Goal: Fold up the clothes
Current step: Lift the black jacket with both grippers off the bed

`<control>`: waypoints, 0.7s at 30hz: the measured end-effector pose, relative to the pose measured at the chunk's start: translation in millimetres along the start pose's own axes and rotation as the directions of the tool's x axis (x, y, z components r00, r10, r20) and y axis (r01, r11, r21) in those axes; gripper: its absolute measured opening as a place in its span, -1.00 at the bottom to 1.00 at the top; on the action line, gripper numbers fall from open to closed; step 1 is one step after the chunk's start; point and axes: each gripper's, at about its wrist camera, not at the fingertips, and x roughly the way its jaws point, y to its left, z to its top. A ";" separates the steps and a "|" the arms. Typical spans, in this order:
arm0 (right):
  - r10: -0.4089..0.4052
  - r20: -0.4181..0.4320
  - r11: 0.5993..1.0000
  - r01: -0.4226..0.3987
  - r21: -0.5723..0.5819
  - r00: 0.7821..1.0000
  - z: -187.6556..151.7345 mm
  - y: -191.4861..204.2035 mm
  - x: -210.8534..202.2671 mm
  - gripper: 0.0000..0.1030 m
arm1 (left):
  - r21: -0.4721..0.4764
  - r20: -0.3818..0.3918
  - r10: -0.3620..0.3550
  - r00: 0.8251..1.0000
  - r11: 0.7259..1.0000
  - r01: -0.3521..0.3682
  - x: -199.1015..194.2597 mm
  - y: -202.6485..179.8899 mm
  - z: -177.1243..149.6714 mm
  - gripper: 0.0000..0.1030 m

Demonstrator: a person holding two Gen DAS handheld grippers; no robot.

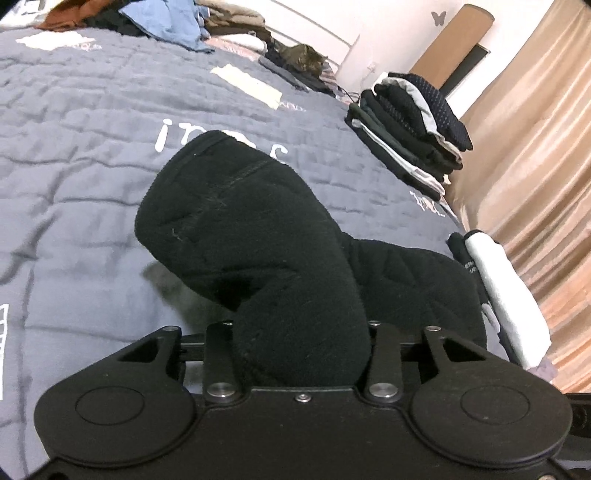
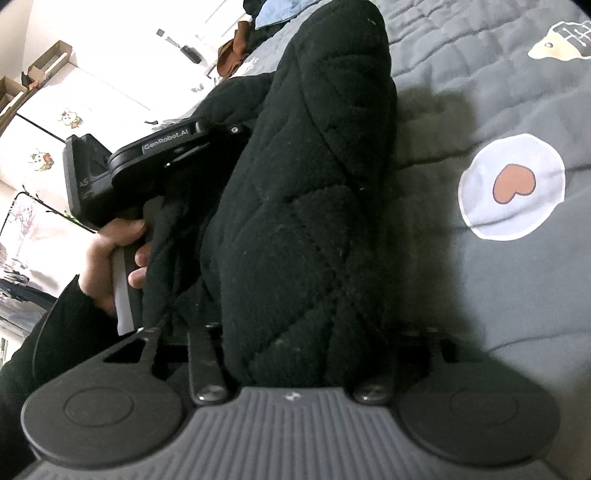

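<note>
A thick black quilted fleece garment [image 1: 258,236] is bunched between the jaws of my left gripper [image 1: 301,354] and rises over the grey bedspread [image 1: 74,155]. My right gripper [image 2: 295,362] is shut on another fold of the same garment [image 2: 306,221], which fills the middle of the right wrist view. The fabric hides both grippers' fingertips. The left gripper's body [image 2: 140,162] and the hand holding it show at the left of the right wrist view, close beside the garment.
A stack of folded dark and white clothes [image 1: 410,129] sits at the bed's right edge. A black and white folded piece [image 1: 495,288] lies nearer. Loose clothes [image 1: 166,22] are heaped at the far end. Tan curtains [image 1: 535,166] hang to the right.
</note>
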 end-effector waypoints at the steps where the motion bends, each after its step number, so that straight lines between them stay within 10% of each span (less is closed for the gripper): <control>1: 0.001 0.003 1.000 -0.001 -0.001 1.000 0.3 1.5 -1.1 -0.18 | 0.002 0.009 0.003 1.000 1.000 -0.003 -4.2 -3.5 0.7 -0.33; 21: 0.129 0.026 0.983 -0.125 -0.135 0.991 -1.2 7.8 -81.4 -0.24 | 0.012 0.196 0.034 0.980 0.999 -0.037 -86.6 -104.1 -13.2 -0.50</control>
